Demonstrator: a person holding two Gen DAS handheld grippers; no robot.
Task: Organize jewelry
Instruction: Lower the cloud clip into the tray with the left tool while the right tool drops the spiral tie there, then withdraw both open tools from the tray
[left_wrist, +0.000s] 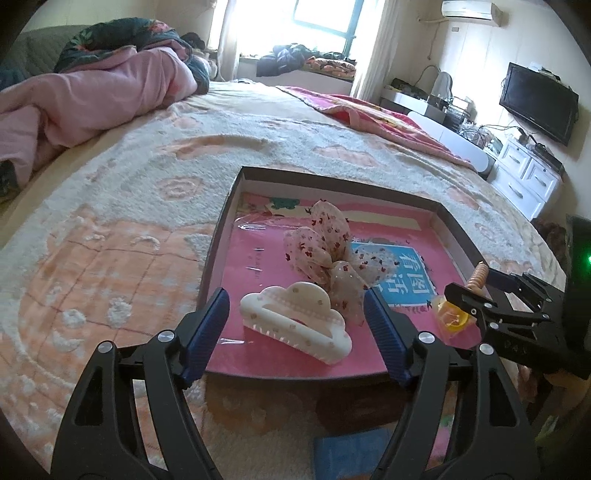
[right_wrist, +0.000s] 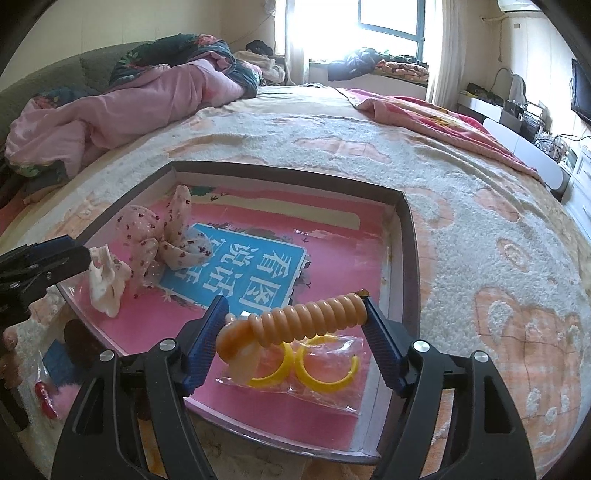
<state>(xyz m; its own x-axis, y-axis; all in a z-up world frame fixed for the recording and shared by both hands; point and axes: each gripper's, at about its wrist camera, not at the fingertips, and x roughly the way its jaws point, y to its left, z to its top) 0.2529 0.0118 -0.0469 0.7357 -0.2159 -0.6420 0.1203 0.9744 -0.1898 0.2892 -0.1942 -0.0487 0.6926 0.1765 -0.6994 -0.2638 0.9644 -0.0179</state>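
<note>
A shallow dark-rimmed box (left_wrist: 332, 176) with a pink printed bottom lies on the bed. In it are a white cloud-shaped hair claw (left_wrist: 295, 325), a floral fabric bow (left_wrist: 325, 251) and a clear bag of yellow rings (right_wrist: 317, 363). My left gripper (left_wrist: 295, 325) is open, its blue pads on either side of the claw, not touching it. My right gripper (right_wrist: 295, 321) is shut on an orange spiral hair tie (right_wrist: 306, 319), held over the ring bag at the box's near right part. The right gripper (left_wrist: 480, 295) also shows in the left wrist view.
The box (right_wrist: 402, 206) sits on a cream and peach blanket (left_wrist: 110, 229). A pink quilt (left_wrist: 92, 96) is heaped at the far left, a red blanket (left_wrist: 388, 122) at the far right. A blue item (left_wrist: 351, 454) lies just in front of the box.
</note>
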